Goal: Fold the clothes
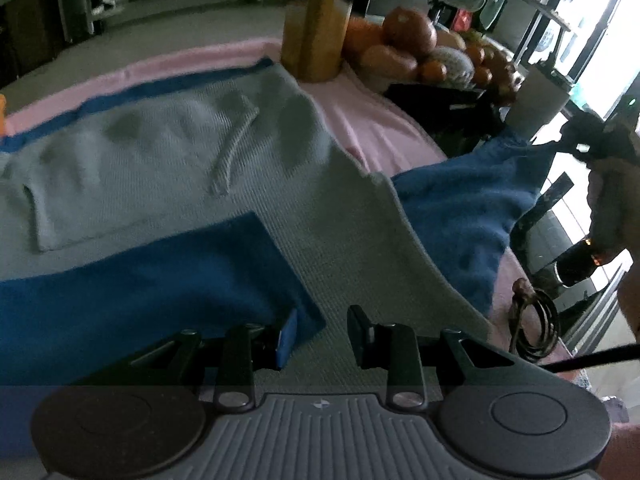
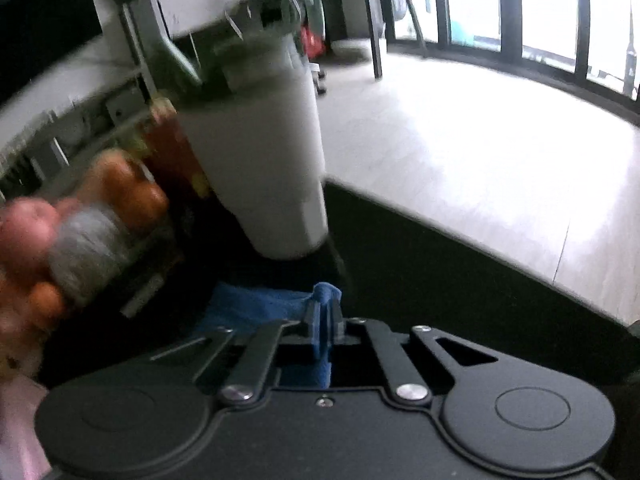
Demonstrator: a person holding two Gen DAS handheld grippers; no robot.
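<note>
Both claws are mine: the right claw (image 2: pixel 324 316) is clamped shut on a bunched corner of the blue cloth (image 1: pixel 452 216), just in front of a white cup (image 2: pixel 260 168). My left claw (image 1: pixel 320 336) hangs part open above the grey-and-blue garment (image 1: pixel 160 168), which lies flat on the pink-covered bench (image 1: pixel 380 128), left of that cup.

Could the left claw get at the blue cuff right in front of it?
Probably yes. The left claw stands open right over the blue cuff, which lies flat on the grey knit garment, and nothing sits between them.
</note>
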